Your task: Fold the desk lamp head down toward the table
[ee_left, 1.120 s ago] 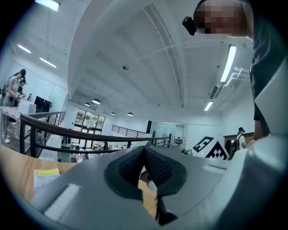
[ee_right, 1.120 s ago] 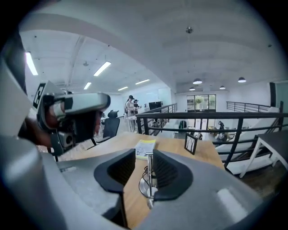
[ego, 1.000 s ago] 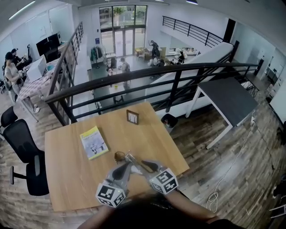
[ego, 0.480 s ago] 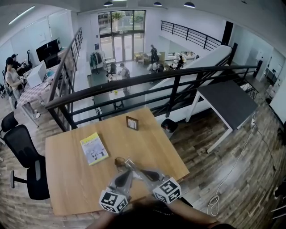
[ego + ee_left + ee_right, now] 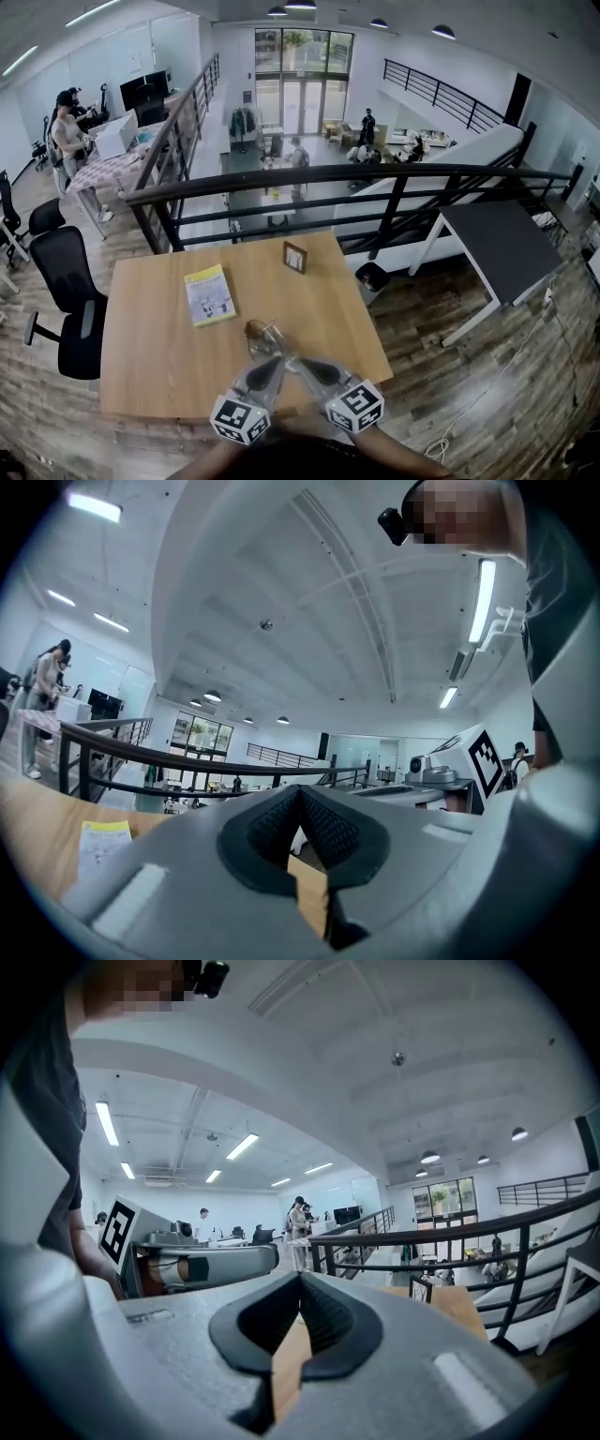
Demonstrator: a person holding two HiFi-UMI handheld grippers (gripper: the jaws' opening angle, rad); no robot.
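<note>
The small desk lamp (image 5: 262, 334), with a round brown base and a short silver arm, stands on the wooden table (image 5: 150, 366) near its front edge. My left gripper (image 5: 272, 359) and right gripper (image 5: 298, 363) point at it from the near side, tips close together just short of the lamp. In the left gripper view the left gripper (image 5: 300, 794) has its dark pads meeting, nothing between them. The right gripper (image 5: 300, 1281) is likewise shut and empty in its own view. Neither gripper view shows the lamp.
A yellow book (image 5: 209, 294) lies at the table's left and a small picture frame (image 5: 295, 257) stands at its far edge. A black railing (image 5: 375, 173) runs behind the table, a black office chair (image 5: 66, 291) is at the left, and a grey table (image 5: 497, 244) at the right.
Both grippers have drawn back a little toward the table's near edge. The head view has tilted, so the table sits lower and more central in the picture.
</note>
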